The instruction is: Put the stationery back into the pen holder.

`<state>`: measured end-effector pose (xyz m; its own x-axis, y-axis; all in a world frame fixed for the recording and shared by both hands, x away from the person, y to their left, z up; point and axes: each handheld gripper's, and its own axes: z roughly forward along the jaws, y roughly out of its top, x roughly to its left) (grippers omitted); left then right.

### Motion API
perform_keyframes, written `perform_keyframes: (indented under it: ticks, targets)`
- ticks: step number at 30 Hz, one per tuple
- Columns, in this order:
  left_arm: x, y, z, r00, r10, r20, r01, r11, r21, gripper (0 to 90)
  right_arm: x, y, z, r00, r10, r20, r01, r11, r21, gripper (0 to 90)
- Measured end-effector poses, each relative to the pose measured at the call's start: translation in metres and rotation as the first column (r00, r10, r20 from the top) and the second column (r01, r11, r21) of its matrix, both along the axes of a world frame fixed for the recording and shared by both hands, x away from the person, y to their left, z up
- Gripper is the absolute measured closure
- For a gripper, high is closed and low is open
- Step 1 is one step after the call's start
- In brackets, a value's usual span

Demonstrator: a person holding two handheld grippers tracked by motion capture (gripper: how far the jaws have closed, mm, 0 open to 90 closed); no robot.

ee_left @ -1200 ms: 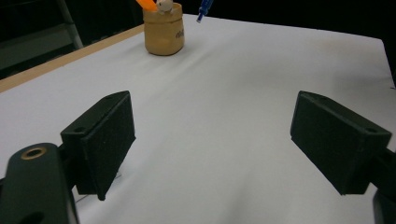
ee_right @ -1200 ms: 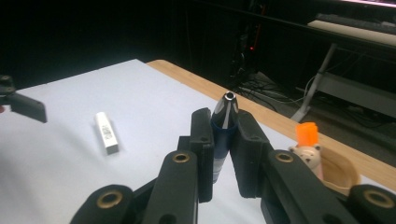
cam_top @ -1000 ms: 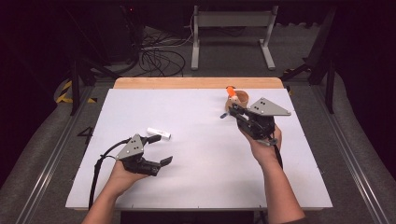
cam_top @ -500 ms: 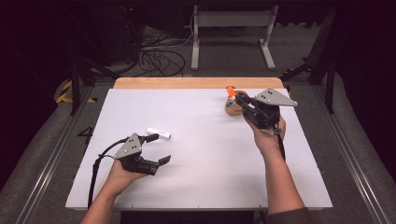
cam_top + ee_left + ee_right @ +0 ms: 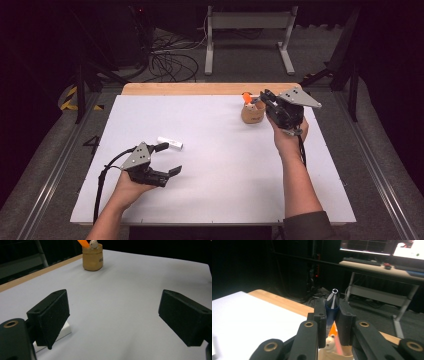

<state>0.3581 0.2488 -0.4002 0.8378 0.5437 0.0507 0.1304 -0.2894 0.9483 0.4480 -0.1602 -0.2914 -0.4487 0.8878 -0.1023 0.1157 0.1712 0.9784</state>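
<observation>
Right gripper (image 5: 260,98): jaws clamped on dark blue pen (image 5: 331,305), tip upward, directly above tan holder cup (image 5: 252,112); table's wooden far edge (image 5: 200,88) just beyond. Orange item (image 5: 246,96) and small figure (image 5: 329,341) in cup. Cup label unreadable.
Left gripper (image 5: 170,159): jaws wide apart, nothing between; white marker (image 5: 170,144) just beside its far jaw. Open white tabletop (image 5: 225,165) ahead. Forearm low, gripper level.
</observation>
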Motion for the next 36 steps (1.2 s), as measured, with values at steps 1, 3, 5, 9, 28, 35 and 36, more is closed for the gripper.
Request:
perform_keyframes:
  ticks: [1, 3, 5, 9, 28, 35, 36]
  targets:
    - [0.000, 0.000, 0.000, 1.0000, 0.001, 0.000, -0.001, 1.0000, 0.002, 10.4, 0.002, -0.001, 0.000, 0.9999, -0.011, 0.002, 0.011, 1.000, 0.000, 80.1]
    - [0.000, 0.000, 0.000, 1.0000, 0.002, -0.003, -0.002, 1.0000, -0.004, 10.3, 0.007, -0.001, -0.002, 0.9997, -0.026, -0.002, 0.026, 1.000, -0.003, 80.1]
    - [0.000, 0.000, 0.000, 1.0000, 0.003, -0.006, -0.003, 1.0000, -0.006, 10.3, 0.011, -0.001, -0.005, 0.9991, -0.042, -0.006, 0.042, 0.999, -0.011, 80.1]
    - [0.000, 0.002, 0.000, 1.0000, 0.007, 0.003, -0.007, 1.0000, 0.000, 10.4, 0.019, -0.001, -0.011, 0.9976, -0.069, -0.013, 0.068, 0.997, -0.030, 80.1]
    - [0.001, 0.004, 0.001, 0.9999, 0.017, 0.002, -0.017, 0.9998, 0.009, 10.4, 0.051, 0.000, -0.039, 0.9867, -0.134, -0.092, 0.126, 0.989, -0.080, 80.1]
    - [0.001, 0.004, 0.001, 0.9998, 0.017, 0.003, -0.017, 0.9998, 0.007, 10.5, 0.058, 0.001, -0.047, 0.9826, -0.149, -0.111, 0.137, 0.985, -0.108, 80.0]
    - [0.001, 0.004, 0.001, 0.9999, 0.017, 0.002, -0.017, 0.9998, 0.006, 10.5, 0.058, 0.000, -0.048, 0.9824, -0.149, -0.112, 0.137, 0.985, -0.107, 80.0]
